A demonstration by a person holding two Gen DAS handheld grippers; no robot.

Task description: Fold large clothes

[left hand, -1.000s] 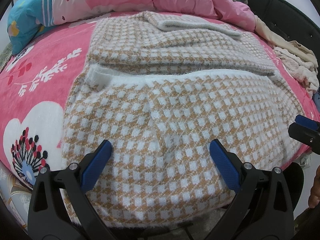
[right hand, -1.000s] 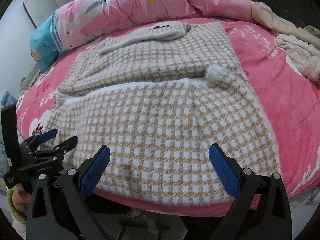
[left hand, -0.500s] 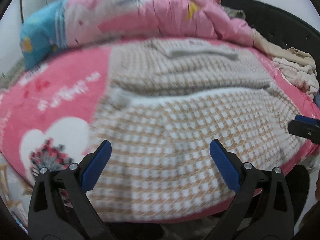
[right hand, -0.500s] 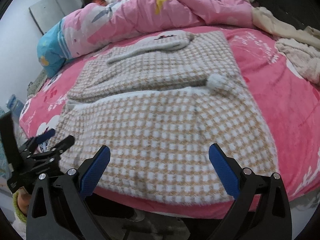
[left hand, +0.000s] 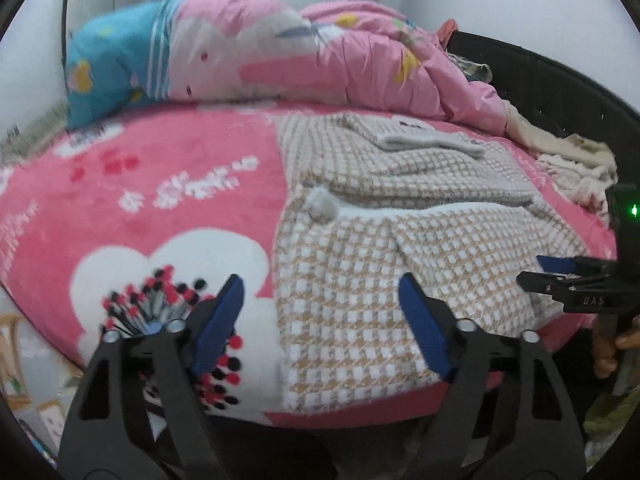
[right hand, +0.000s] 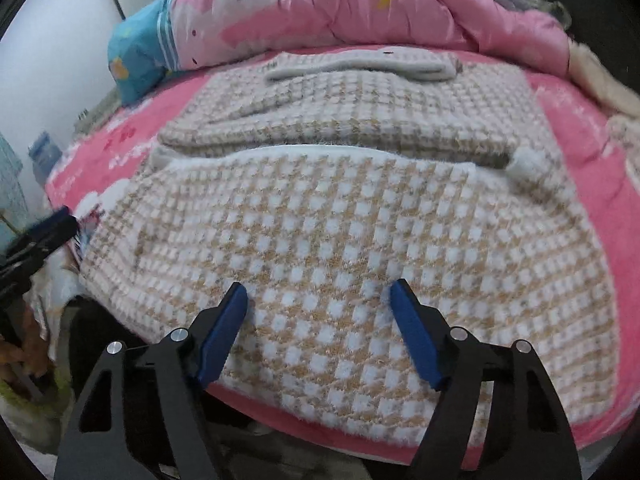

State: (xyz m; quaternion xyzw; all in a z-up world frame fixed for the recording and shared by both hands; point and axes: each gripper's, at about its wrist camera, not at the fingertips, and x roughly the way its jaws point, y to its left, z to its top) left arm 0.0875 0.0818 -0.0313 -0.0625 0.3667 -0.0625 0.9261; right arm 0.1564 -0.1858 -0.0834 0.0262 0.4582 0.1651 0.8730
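Observation:
A tan-and-white checked sweater [left hand: 400, 240] lies flat on the pink bed, sleeves folded across its upper half, its hem at the bed's near edge. My left gripper [left hand: 320, 312] hovers over the sweater's lower left corner and the bare blanket beside it. Its jaws are closing with nothing pressed between the pads. My right gripper [right hand: 320, 312] hangs just above the sweater [right hand: 340, 220] near the hem, also closing, its pads clear of the knit. The right gripper [left hand: 532, 268] shows at the right edge of the left wrist view, and the left gripper [right hand: 56, 228] at the left edge of the right wrist view.
A pink blanket [left hand: 140, 208] with a white heart covers the bed. A pink quilt [left hand: 340, 60] and a blue pillow [left hand: 108, 72] are piled at the back, with a person's head behind them. Cream clothes [left hand: 576, 168] lie in a heap at the right by the black bed frame [left hand: 560, 92].
The left gripper has drawn back and swung left, off the sweater's middle to its left corner. The right gripper has moved closer over the hem. Both pairs of jaws have narrowed.

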